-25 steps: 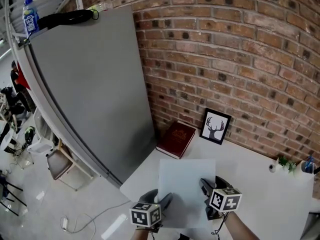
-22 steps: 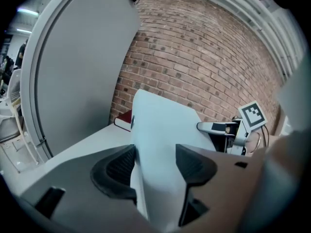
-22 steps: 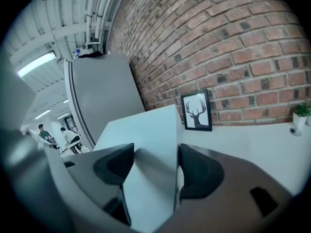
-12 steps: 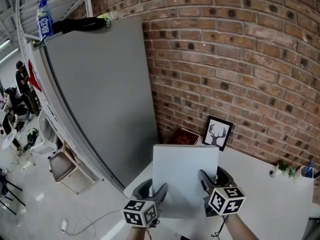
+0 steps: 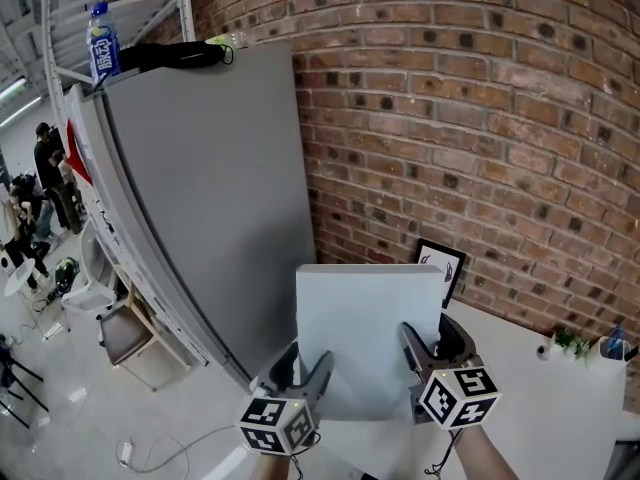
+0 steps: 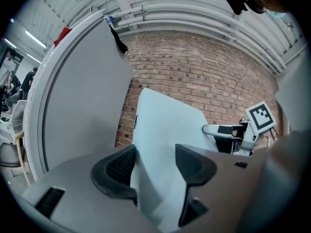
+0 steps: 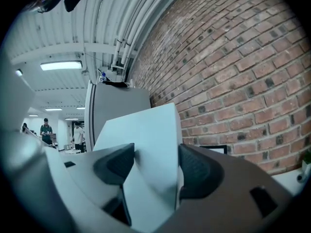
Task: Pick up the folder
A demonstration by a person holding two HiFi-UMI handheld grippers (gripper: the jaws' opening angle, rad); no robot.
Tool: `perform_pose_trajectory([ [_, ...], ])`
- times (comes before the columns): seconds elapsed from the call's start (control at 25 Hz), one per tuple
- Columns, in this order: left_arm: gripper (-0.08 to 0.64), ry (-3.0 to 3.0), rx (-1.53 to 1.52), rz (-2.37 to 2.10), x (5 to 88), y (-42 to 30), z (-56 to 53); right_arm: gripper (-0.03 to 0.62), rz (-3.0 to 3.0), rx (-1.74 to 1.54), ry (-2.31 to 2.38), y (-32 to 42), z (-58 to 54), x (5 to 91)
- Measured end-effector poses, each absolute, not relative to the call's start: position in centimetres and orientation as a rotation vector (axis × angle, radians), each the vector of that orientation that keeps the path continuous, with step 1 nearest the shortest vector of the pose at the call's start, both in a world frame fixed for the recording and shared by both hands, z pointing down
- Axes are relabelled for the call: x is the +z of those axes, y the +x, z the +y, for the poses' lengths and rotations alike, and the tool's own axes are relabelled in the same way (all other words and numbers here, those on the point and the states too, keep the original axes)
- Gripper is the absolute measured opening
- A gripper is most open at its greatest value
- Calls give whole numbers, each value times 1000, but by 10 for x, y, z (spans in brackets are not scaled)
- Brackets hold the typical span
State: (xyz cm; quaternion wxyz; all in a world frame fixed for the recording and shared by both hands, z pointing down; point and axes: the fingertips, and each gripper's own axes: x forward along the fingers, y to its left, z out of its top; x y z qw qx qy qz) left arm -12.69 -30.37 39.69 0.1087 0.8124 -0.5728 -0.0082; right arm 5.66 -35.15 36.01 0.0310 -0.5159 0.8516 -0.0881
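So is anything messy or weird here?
Nothing is spilled or broken. The folder is held upright by the left gripper and the right gripper, and it hides most of the picture. A bottle stands high on top of the grey cabinet, which is an unusual spot.

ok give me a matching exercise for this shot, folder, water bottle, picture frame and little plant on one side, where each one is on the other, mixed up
Things:
1. folder
2. water bottle
3. picture frame
4. small plant

Places:
A. at the far right end of the white table
B. up at the top of the grey cabinet, upper left
C. gripped in the jaws of the left gripper and the right gripper
D. by the brick wall, partly hidden behind the folder

Pairs: 1-C, 2-B, 3-D, 4-A
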Motion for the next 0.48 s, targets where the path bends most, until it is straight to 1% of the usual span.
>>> perform_pose_trajectory([
  [0.48, 258, 2436, -109, -1754, 354, -133, -302, 290, 2593, -164, -1543, 52, -350, 316],
])
